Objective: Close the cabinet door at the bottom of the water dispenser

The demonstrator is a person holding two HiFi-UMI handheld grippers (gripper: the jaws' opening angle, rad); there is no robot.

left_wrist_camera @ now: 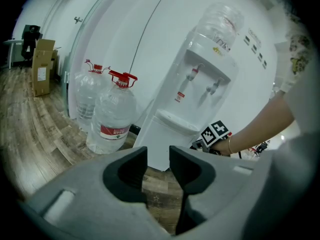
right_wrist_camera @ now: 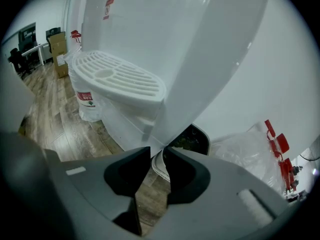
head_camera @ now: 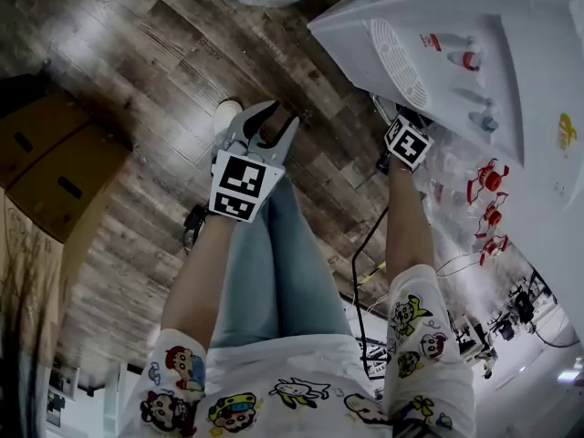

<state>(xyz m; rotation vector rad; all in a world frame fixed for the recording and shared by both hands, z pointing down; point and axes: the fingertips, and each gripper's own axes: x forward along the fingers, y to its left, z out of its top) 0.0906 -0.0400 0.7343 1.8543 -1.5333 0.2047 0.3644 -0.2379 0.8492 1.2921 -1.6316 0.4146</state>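
There is one water dispenser, with two taps, one drip tray, one cabinet door and one inverted bottle on top. The left gripper view shows two water bottles on the floor beside it, and the head view shows three red bottle caps on its other side. There are two cardboard boxes and two grippers, the left gripper and the right gripper, each with one marker cube.
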